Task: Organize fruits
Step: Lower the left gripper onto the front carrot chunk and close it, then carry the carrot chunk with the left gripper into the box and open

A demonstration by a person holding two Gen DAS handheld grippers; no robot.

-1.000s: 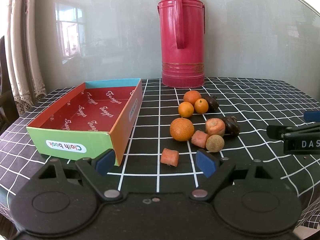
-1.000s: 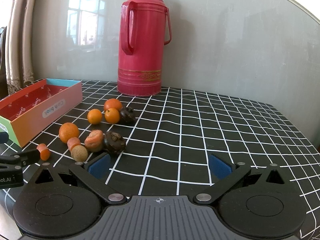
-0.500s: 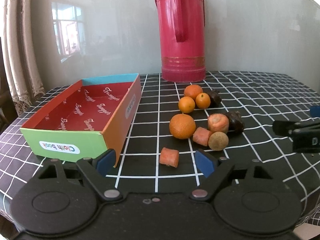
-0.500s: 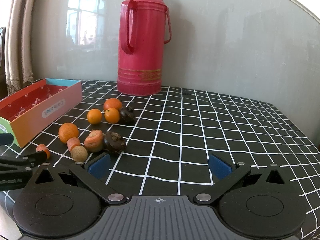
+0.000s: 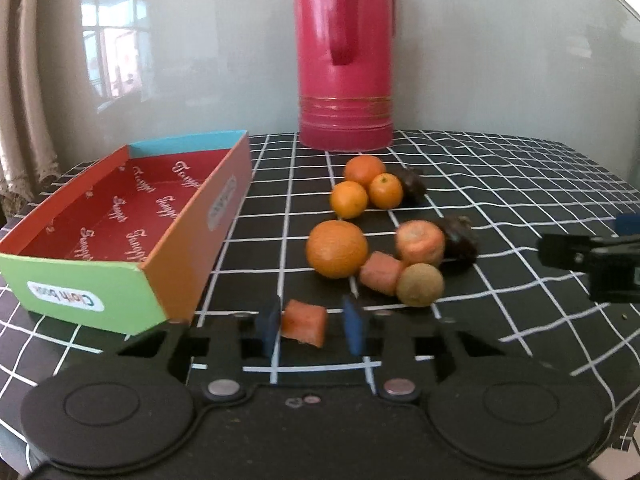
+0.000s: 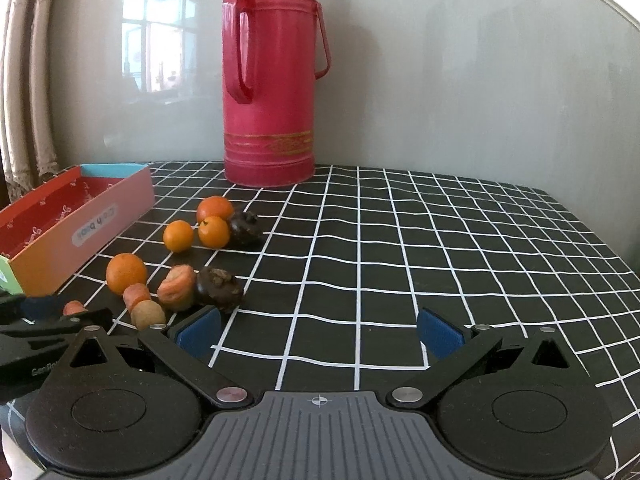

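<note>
I had the box [image 5: 120,240] off to the left of my left gripper's [image 5: 312,325] fingers, and its red floor was bare, so by my read nothing was sorted yet and the whole pile was still to go. Ahead and to the right of those fingers sat the heap: the big orange [image 5: 337,249], three small oranges [image 5: 366,188] behind it, two dark fruits, a peach-coloured round one, a brown round fruit [image 5: 421,284] and another orange chunk. Jaws had just been closing, and the orange chunk [image 5: 303,323] sat right between the blue pads, left pad touching it, right pad at its edge, a first pick, I judged. My right gripper [image 6: 320,330] stood wide open over bare checked cloth, holding nothing, the pile off to its left. Writing: "Cloth book" on the box's oval labels, a script word repeated across the lining that I couldn't read surely.
</note>
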